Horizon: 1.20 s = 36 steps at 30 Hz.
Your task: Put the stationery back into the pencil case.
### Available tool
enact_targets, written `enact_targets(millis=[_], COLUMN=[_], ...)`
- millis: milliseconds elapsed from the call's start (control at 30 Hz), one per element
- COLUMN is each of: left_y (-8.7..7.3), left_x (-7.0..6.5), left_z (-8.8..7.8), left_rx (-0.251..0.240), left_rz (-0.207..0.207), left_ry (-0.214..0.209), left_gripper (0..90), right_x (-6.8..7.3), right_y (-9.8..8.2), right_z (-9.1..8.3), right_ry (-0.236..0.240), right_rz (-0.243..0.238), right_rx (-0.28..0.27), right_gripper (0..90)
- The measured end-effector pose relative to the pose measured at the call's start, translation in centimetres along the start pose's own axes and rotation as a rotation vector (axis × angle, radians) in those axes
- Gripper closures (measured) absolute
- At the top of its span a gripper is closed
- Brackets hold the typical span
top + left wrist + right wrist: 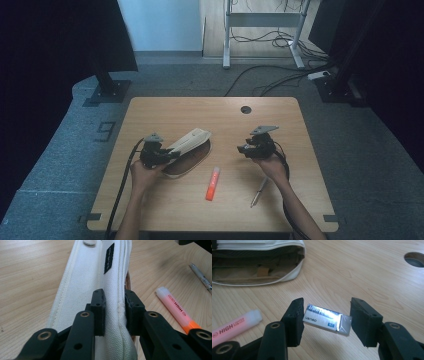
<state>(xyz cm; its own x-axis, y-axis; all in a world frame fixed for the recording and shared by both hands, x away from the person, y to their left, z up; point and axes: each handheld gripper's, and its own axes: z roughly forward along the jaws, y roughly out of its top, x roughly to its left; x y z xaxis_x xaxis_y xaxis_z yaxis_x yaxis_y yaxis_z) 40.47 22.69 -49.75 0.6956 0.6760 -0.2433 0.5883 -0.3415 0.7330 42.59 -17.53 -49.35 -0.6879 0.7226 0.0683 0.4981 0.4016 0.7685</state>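
Note:
A white fabric pencil case (pixel 192 142) lies open left of the table's middle, its lid flap raised. My left gripper (pixel 113 302) is shut on the edge of that flap (pixel 85 285) and holds it up. The case's brown inside (pixel 257 267) faces my right gripper. My right gripper (pixel 327 303) is shut on a small eraser (pixel 324 318) in a dark printed sleeve, gripped end to end and held just above the wood. In the high view the right gripper (pixel 241 149) hovers to the right of the case.
An orange-pink highlighter (pixel 213 183) lies on the table in front of the case. A silver pen (pixel 258 192) rests near the right forearm. The tabletop has a round cable hole (pixel 245 109) at the back. Dark curtains and stand bases flank the table.

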Motion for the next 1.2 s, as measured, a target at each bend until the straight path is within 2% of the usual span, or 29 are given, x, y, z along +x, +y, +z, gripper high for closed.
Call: enact_targets(millis=[567, 1200], left_y=[0.0, 0.0], left_x=[0.0, -0.1], left_z=[0.1, 0.0], left_rx=[0.0, -0.004], left_rz=[0.001, -0.004], left_ry=[0.0, -0.003], left_gripper=[72.5, 72.9], right_x=[2.0, 4.3], right_y=[1.8, 3.5], right_z=[2.5, 6.4], right_ry=[0.047, 0.085], right_rz=[-0.034, -0.075], right_rx=[0.011, 0.036], right_gripper=[45.1, 45.1])
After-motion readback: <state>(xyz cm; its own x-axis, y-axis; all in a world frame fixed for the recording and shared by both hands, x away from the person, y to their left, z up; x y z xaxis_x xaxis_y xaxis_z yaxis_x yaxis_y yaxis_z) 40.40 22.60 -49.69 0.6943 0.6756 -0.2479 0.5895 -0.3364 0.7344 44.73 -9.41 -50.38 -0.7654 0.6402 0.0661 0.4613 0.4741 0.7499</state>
